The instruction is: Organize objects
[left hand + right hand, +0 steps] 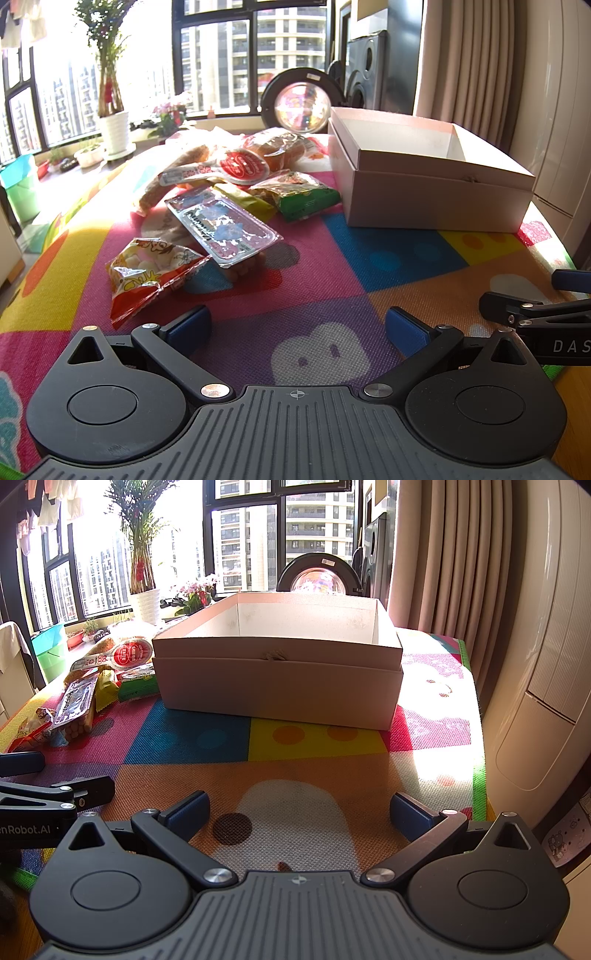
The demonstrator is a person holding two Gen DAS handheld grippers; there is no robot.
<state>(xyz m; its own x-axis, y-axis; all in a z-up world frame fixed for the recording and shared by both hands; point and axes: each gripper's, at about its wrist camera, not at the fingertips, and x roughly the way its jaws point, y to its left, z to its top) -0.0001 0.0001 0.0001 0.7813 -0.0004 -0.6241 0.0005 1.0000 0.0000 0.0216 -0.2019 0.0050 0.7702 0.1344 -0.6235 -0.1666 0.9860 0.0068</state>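
1. Left gripper (295,328): fingers spread wide, nothing between them, low over the surface (332,288), which wears a woven mat of bright colour blocks.
2. Right gripper (299,810): fingers likewise apart and empty, just beside the left one, aimed at the box.
3. Step in hand, as judged: start of sorting, no snack yet lifted, box interior apparently bare.
4. Nearest to the left gripper: crinkly red-and-yellow snack bag (147,273), soft foil, likely to slip or crumple under pressure.
5. Touching it, tilted up: clear plastic tray (225,225) with printed film lid, rigid edges, round snacks visible beneath.
6. Beyond: green packet (306,197), yellow wrapper (243,199), round red-lidded cup (242,168), bagged bread (277,149), all heaped together.
7. To the right of the heap: pale cardboard box (280,686), rectangular, open-topped, matte walls.
8. Next move, as judged: left gripper forward to the snack bag, fingers closing across its bulk, then lift over the box wall.
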